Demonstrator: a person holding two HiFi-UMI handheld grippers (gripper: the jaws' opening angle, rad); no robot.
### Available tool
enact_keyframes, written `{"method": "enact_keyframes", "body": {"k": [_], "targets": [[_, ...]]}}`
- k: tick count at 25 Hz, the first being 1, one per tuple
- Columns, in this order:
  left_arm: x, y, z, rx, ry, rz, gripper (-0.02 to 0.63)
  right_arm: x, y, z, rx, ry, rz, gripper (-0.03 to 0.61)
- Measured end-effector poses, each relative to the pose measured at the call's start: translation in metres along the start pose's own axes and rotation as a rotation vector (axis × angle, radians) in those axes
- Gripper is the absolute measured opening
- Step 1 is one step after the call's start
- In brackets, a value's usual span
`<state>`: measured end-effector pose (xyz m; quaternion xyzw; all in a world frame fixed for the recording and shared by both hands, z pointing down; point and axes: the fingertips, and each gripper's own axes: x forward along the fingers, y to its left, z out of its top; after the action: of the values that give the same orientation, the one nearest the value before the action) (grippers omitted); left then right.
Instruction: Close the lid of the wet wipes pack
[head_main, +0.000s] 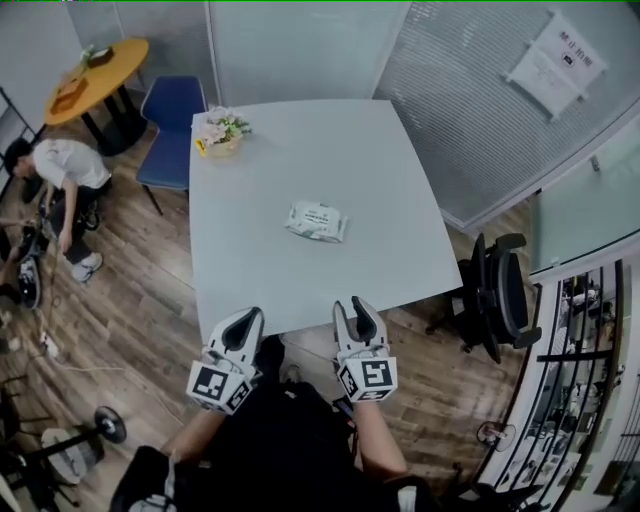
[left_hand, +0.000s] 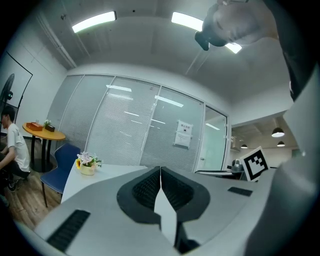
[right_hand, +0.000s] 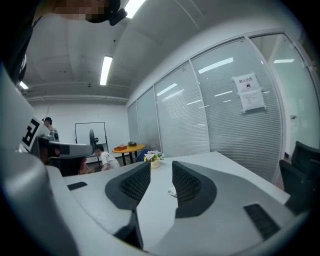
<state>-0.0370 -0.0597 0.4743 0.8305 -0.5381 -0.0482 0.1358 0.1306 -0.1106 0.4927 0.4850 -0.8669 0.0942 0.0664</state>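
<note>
The wet wipes pack (head_main: 316, 221), white with green print, lies flat near the middle of the white table (head_main: 260, 250). Whether its lid stands open is too small to tell. Both grippers hover at the table's near edge, well short of the pack. My left gripper (head_main: 243, 322) is shut with nothing in it; its pads meet in the left gripper view (left_hand: 160, 172). My right gripper (head_main: 354, 310) is open and empty. In the right gripper view a sliver of the pack (right_hand: 171, 191) shows between the fingers of the right gripper (right_hand: 161, 170).
A small pot of flowers (head_main: 220, 132) stands at the table's far left corner. A blue chair (head_main: 172, 125) sits behind it, with an orange round table (head_main: 95, 78) beyond. A person (head_main: 60, 170) crouches at the left. A black office chair (head_main: 495, 295) is at the right.
</note>
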Motion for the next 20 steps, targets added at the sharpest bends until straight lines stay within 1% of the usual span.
{"method": "enact_keyframes", "body": {"k": [4, 9, 12, 15, 20], "targets": [[0.06, 0.03, 0.007, -0.019, 0.017, -0.032, 0.026, 0.068, -0.03, -0.011, -0.058, 0.081, -0.015, 0.149], [0.134, 0.071, 0.021, -0.021, 0.022, -0.054, 0.026, 0.162, -0.062, -0.032, -0.136, 0.2, 0.0, 0.152], [0.164, 0.089, 0.02, -0.029, 0.046, -0.069, 0.026, 0.21, -0.075, -0.055, -0.196, 0.28, 0.013, 0.156], [0.19, 0.106, 0.018, -0.047, 0.072, -0.078, 0.026, 0.254, -0.088, -0.084, -0.285, 0.377, 0.039, 0.16], [0.219, 0.122, 0.004, -0.086, 0.122, -0.093, 0.026, 0.301, -0.107, -0.14, -0.425, 0.559, 0.115, 0.16]]}}
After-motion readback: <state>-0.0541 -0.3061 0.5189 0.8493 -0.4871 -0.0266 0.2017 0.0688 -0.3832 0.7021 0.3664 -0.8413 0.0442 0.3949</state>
